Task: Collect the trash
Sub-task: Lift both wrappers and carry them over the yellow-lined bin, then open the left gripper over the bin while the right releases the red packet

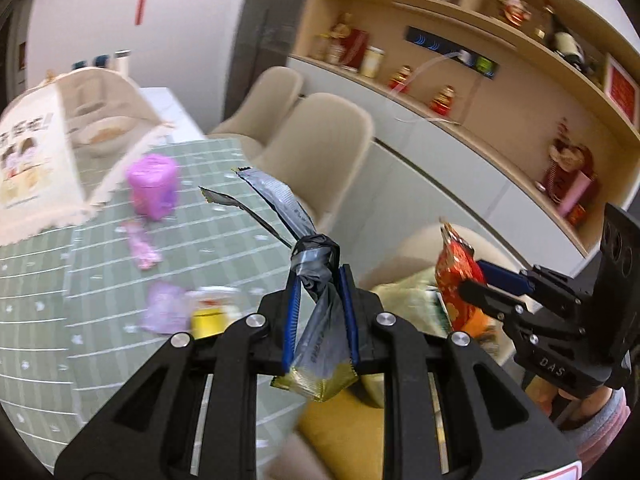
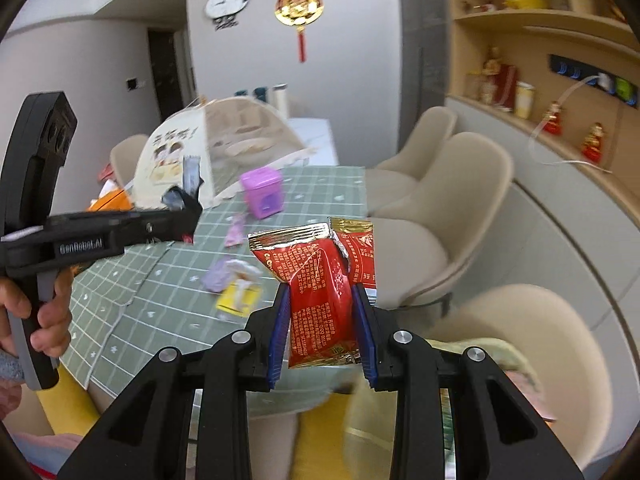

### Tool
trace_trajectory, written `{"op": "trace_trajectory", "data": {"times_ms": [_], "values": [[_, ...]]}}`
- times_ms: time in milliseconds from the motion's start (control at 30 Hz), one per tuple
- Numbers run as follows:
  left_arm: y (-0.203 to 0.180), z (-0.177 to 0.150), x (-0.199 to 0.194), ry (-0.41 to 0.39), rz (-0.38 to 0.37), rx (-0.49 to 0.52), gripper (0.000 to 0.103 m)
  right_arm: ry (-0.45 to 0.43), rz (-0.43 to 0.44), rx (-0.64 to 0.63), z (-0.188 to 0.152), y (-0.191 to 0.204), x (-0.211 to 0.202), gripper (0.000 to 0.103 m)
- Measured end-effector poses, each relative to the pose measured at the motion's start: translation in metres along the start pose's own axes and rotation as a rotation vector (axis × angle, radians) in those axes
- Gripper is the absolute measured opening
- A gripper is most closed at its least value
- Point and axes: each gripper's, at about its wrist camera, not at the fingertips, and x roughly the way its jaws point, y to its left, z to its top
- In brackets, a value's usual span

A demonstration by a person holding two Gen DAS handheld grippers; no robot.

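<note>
Above the near edge of the green tabletop [image 2: 168, 280], both tongs carry trash: the left tongs [image 1: 320, 316] pinch a twisted grey wrapper [image 1: 316, 268], the right tongs [image 2: 322, 320] pinch a red foil packet [image 2: 320, 292]. Left on the tabletop are a pink wrapper [image 1: 140, 246], a purple wrapper [image 1: 166, 314] and a yellow packet [image 2: 239, 300]; judging by these, collection is partway through.

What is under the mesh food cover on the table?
Through the mesh food cover, pale dishes holding light-coloured food show faintly. Its printed front panel hides whatever sits behind it.
</note>
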Motion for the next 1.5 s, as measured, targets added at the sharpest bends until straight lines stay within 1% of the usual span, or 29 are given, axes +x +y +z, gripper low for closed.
{"op": "trace_trajectory", "data": {"times_ms": [200,333,433,567,633,833,1000,1100,1133,1167,1233,1300,1433,1500], "values": [[-0.075,-0.007,0.035,0.037,-0.079,0.069,0.018,-0.025,-0.064,0.068,-0.02,-0.062,-0.031,0.03],[-0.1,-0.015,0.058,0.082,-0.139,0.058,0.018,-0.015,-0.095,0.099,-0.034,-0.093,-0.037,0.03],[-0.121,-0.023,0.078,0.133,-0.189,0.038,0.018,-0.011,-0.108,0.114,-0.042,-0.111,-0.04,0.03],[-0.143,-0.034,0.099,0.196,-0.23,0.032,0.019,0.0,-0.123,0.128,-0.05,-0.132,-0.044,0.03],[-0.158,-0.041,0.111,0.224,-0.233,0.048,0.019,0.005,-0.136,0.134,-0.055,-0.144,-0.047,0.03],[-0.184,-0.056,0.139,0.297,-0.242,0.091,0.019,0.019,-0.153,0.2,-0.069,-0.181,-0.051,0.03],[-0.194,-0.064,0.164,0.352,-0.258,0.085,0.019,0.026,-0.158,0.211,-0.077,-0.191,-0.052,0.03],[-0.202,-0.07,0.177,0.369,-0.254,0.11,0.019,0.02,-0.159,0.22,-0.081,-0.195,-0.055,0.03],[-0.204,-0.071,0.18,0.376,-0.248,0.117,0.021,0.018,-0.161,0.226,-0.082,-0.197,-0.055,0.03],[-0.205,-0.071,0.182,0.384,-0.242,0.123,0.027,0.015,-0.162,0.232,-0.083,-0.2,-0.057,0.03],[-0.207,-0.074,0.188,0.409,-0.231,0.132,0.035,0.011,-0.163,0.241,-0.085,-0.202,-0.059,0.03],[-0.206,-0.074,0.185,0.406,-0.213,0.132,0.036,0.008,-0.159,0.253,-0.087,-0.203,-0.059,0.03],[-0.195,-0.07,0.166,0.362,-0.198,0.112,0.037,0.017,-0.144,0.262,-0.092,-0.199,-0.053,0.03],[-0.187,-0.067,0.155,0.342,-0.182,0.097,0.037,0.036,-0.124,0.26,-0.096,-0.194,-0.044,0.03]]}}
